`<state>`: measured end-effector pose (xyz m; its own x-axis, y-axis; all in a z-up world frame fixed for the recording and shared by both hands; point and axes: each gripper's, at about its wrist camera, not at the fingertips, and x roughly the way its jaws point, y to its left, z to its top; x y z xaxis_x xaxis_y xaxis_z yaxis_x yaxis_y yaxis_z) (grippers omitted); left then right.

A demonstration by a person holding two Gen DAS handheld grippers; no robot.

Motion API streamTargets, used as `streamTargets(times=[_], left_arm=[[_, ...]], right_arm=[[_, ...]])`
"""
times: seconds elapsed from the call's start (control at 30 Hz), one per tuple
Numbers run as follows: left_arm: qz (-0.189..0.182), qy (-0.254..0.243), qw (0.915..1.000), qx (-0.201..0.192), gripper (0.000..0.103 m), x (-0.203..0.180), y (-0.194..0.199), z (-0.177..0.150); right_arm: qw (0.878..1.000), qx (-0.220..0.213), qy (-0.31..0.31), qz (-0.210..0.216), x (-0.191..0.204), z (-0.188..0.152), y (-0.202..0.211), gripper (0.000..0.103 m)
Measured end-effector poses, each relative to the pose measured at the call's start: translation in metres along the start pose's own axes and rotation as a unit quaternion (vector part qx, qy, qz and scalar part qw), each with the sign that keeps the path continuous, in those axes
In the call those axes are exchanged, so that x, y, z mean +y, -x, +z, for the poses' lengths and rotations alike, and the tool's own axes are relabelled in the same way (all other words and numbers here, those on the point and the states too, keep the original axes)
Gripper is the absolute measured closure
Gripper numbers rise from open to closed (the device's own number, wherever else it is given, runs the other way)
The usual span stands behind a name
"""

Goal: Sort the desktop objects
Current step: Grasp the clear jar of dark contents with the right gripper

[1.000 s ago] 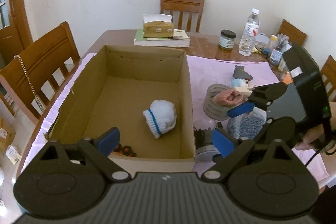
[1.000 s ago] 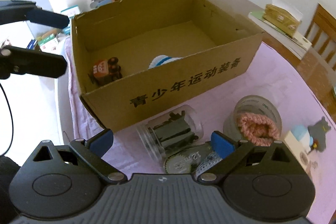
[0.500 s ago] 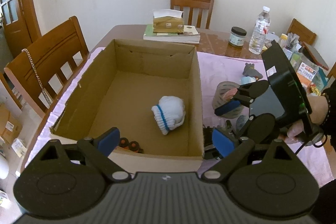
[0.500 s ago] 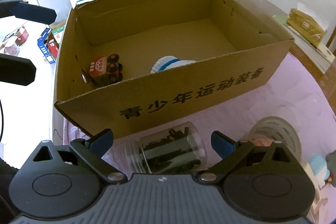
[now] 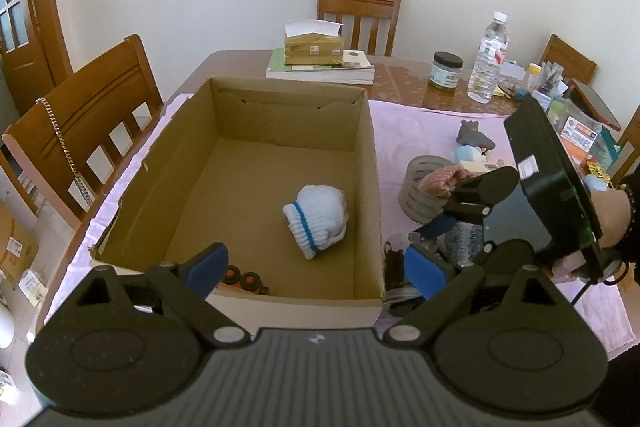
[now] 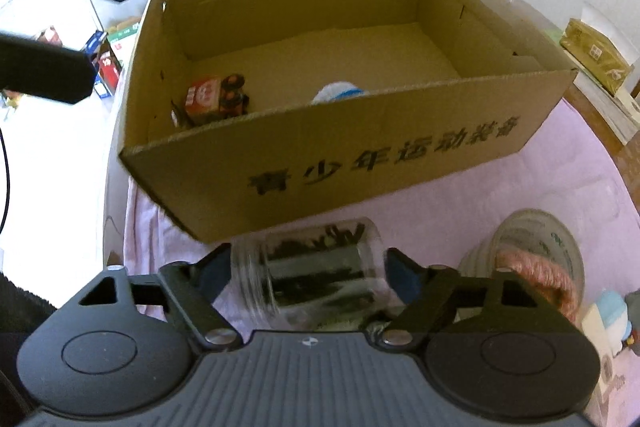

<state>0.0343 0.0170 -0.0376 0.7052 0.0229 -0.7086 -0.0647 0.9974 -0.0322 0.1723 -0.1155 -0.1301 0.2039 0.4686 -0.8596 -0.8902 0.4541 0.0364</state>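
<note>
The right gripper [image 6: 308, 273] is angling down at a clear jar [image 6: 320, 267] lying on its side on the pink cloth [image 6: 520, 195] of the worktop — the jar is sitting directly between the two blue pads, dark pieces showing through its wall. The jaws are closing around it; the pads are standing just beside its two ends, and whether they are already pressing is hard to tell through the blur, so the gripper is reading as not yet clamped. Just beyond the jar, the printed side of the cardboard box [image 6: 400, 163] is rising, nearly touching it. Inside the box, ahead and to the left of the gripper, a small red toy vehicle [image 6: 212, 99] is resting in the near corner; a white knit hat with a blue stripe [image 6: 338, 93] is peeking over the wall. To the gripper's right, a tape roll [image 6: 556, 239] is holding a pink knit piece [image 6: 540, 277].

The left gripper [image 5: 316, 267] is hovering over the box's near edge with its jaws wide apart and nothing between them — the hat [image 5: 318, 219] is lying ahead of it on the box floor.
</note>
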Motion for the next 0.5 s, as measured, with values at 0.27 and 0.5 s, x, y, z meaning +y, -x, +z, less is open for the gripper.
streamTargets(times=[0.27, 0.5], left_arm=[[-0.005, -0.010, 0.9999, -0.002, 0.008, -0.006, 0.005, -0.003], [-0.022, -0.014, 0.9997, -0.002, 0.008, -0.015, 0.008, -0.006]], right_arm=[[1.000, 0.000, -0.020, -0.004, 0.011, -0.017, 0.013, 0.020], [0.999, -0.004, -0.046, -0.007, 0.016, -0.033, 0.026, 0.021]])
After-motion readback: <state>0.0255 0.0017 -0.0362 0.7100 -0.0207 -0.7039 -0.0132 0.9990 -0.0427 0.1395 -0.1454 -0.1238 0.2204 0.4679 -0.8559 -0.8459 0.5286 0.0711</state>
